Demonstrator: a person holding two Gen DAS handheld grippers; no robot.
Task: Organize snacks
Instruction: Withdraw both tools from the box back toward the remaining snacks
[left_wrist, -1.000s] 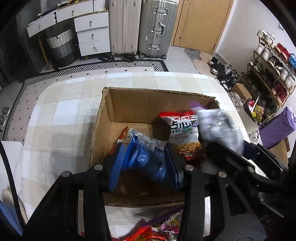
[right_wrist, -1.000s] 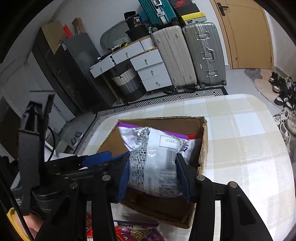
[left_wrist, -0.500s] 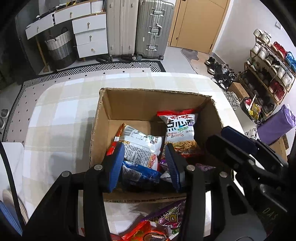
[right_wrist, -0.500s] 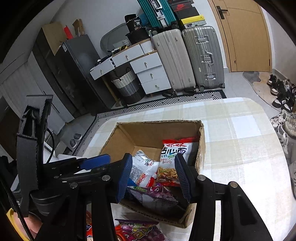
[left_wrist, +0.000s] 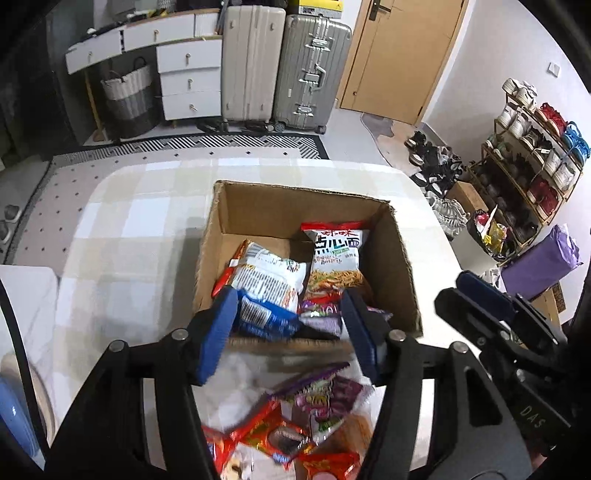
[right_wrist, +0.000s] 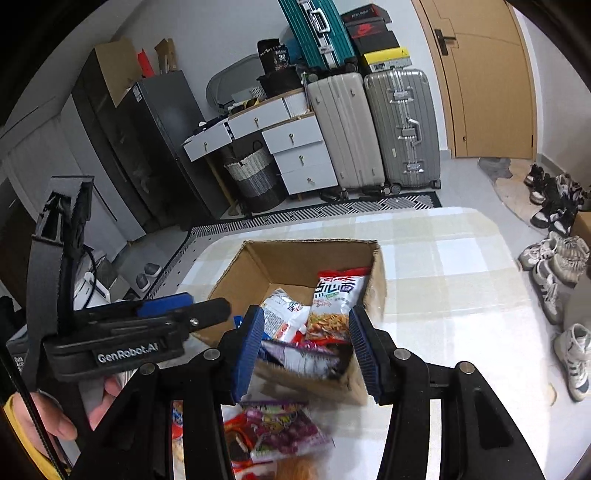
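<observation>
**Cardboard box half filled, both grippers empty above its near edge**

Cardboard is the landmark here: an open cardboard box (left_wrist: 391, 266) stands on a table with a pale checked cloth (left_wrist: 122, 236), and everything else is placed from it.

Inside the box, a noodle snack bag (left_wrist: 336, 254) with a red top leans against the far right side. Left of it lies a white snack packet (left_wrist: 271, 275) showing its barcode side, and at the near wall sit a blue packet (left_wrist: 264, 317) and a purple packet (left_wrist: 319, 319), side by side.

Outside the box, just in front of its near wall, a loose heap of snacks lies on the cloth: a purple candy bag (left_wrist: 325, 398) on top and red wrappers (left_wrist: 273, 435) beneath it.

The left gripper (left_wrist: 288, 332) hovers over the near wall of the box, tilted downward, its blue-padded jaws spread wide with nothing between them. In the right wrist view a hand (right_wrist: 55, 417) grips its handle at the box's left.

The right gripper (right_wrist: 306, 347) hangs at the box's near right corner, also pitched down towards the box, jaws wide apart and holding nothing.
</observation>
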